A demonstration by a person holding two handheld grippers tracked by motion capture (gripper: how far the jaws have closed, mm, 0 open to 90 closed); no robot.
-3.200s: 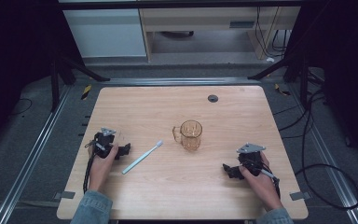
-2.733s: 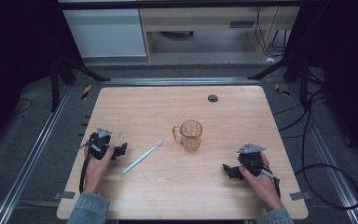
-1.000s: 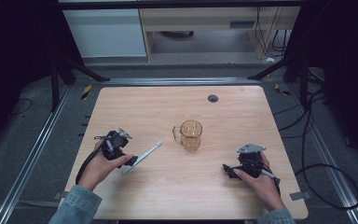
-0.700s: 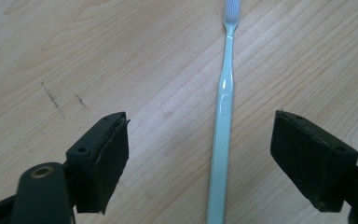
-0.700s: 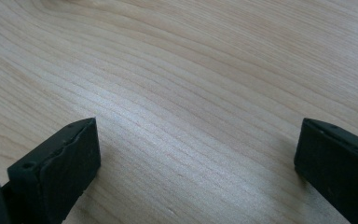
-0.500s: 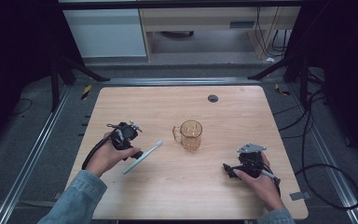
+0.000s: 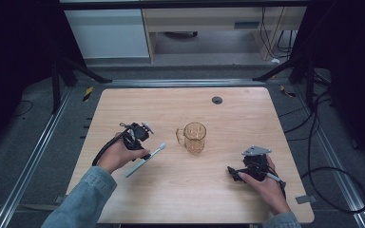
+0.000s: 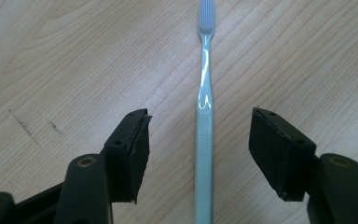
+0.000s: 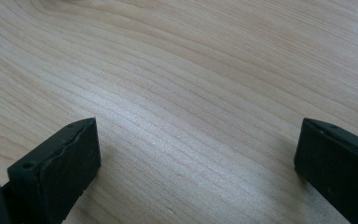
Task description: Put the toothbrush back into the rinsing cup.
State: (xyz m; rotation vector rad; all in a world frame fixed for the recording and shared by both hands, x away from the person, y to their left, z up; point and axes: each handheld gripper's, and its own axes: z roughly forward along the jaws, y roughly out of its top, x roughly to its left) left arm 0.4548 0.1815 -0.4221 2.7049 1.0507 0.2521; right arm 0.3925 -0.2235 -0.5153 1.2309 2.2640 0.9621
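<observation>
A pale blue toothbrush (image 7: 146, 159) lies flat on the wooden table (image 7: 180, 109), bristle end toward the centre. My left gripper (image 7: 140, 142) hangs just above its handle with the jaws open. In the left gripper view the toothbrush (image 8: 204, 112) runs straight up the middle between the two black jaws, left gripper (image 8: 199, 142) straddling the handle without touching it. A clear amber mug (image 7: 193, 137) stands upright in the middle of the table, right of the brush head. My right gripper (image 7: 233, 172) rests open at the front right; in its own view the right gripper (image 9: 196, 163) has only bare wood between the jaws.
A small dark round grommet (image 7: 216, 99) sits near the table's far edge. Cables trail off the right side (image 7: 323, 156). A metal rail (image 7: 33, 156) runs along the left of the table.
My left gripper has moved from the table's left edge rightward and forward over the toothbrush handle. The right gripper, mug and toothbrush have stayed where they were.
</observation>
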